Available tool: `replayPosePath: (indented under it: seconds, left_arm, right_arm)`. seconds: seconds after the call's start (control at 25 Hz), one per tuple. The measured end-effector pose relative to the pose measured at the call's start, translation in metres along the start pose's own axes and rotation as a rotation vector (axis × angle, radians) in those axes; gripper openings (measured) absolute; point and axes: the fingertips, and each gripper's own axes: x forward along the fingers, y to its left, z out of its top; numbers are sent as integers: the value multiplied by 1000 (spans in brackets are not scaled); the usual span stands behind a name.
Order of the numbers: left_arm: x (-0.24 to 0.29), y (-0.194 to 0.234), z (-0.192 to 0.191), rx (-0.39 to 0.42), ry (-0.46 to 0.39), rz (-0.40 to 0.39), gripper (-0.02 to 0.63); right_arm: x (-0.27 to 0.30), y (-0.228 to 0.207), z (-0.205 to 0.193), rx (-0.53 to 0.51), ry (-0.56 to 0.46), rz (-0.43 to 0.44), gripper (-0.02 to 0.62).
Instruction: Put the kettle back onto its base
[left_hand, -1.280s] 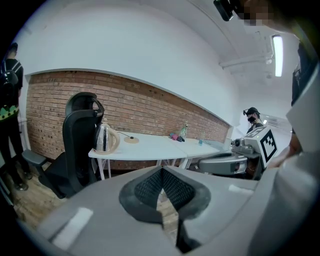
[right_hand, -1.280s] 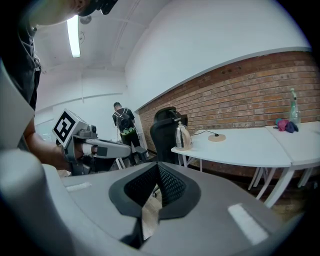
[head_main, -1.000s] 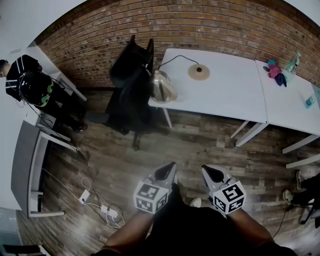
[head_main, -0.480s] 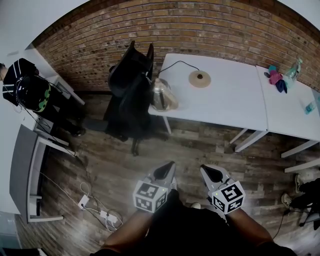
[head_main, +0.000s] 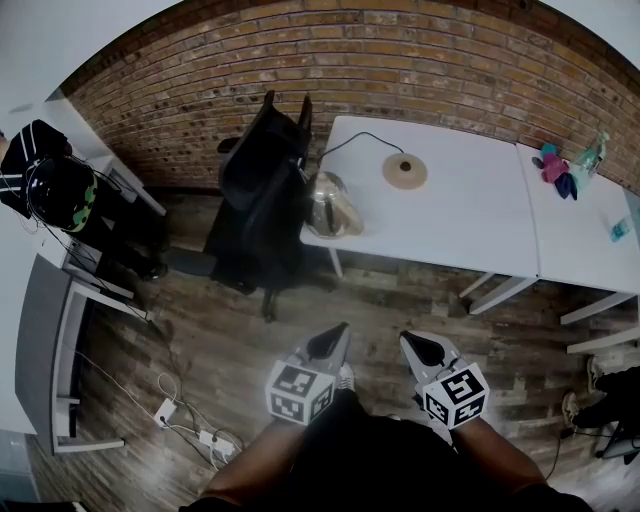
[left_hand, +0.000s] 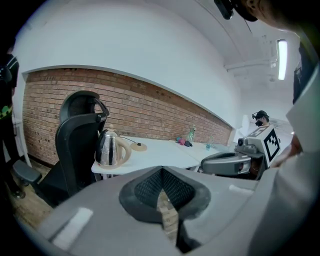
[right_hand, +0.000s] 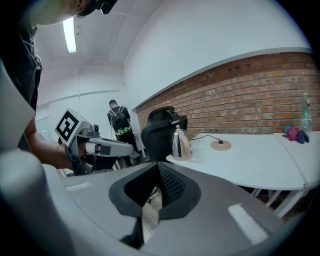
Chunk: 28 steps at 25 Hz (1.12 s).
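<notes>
Evidently nothing is done yet: the rounded, polished-metal kettle (head_main: 327, 203) with its tan handle stands on the white surface (head_main: 470, 210), well apart from its flat, round tan base (head_main: 405, 171). A black chair (head_main: 262, 190) stands just beside the kettle. The left gripper (head_main: 335, 340) and right gripper (head_main: 415, 346), jaws together and empty, hover well apart from the kettle.

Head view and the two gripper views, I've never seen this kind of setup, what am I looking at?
A person holds a two-jaw tool in each hand: left gripper, right gripper. The head view looks down from a camera on their head; each gripper view looks along that gripper's jaws. Both are shut and hold nothing. Ahead, a white table carries a kettle at its corner and, apart from it, its round base. A black chair stands beside the table.
</notes>
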Motion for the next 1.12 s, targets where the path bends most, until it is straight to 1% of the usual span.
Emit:
replayPosePath:
  seconds: [0.48,0.8,1.0,1.12]
  left_arm:
    - [11,58,17,0,11,-22,0]
    - [16,102,26,30,10,-42,0]
    - [9,125,27,22,42,-49,0]
    - [8,140,28,43,28,-44,1]
  right_arm:
    - [60,-3,24,-19,15,-20,27]
    - [99,-8,36,-21,15,-66,28]
    - [118,-10,44,-26,12,-102,28]
    - [127,-9,49,-32,7,-121,28]
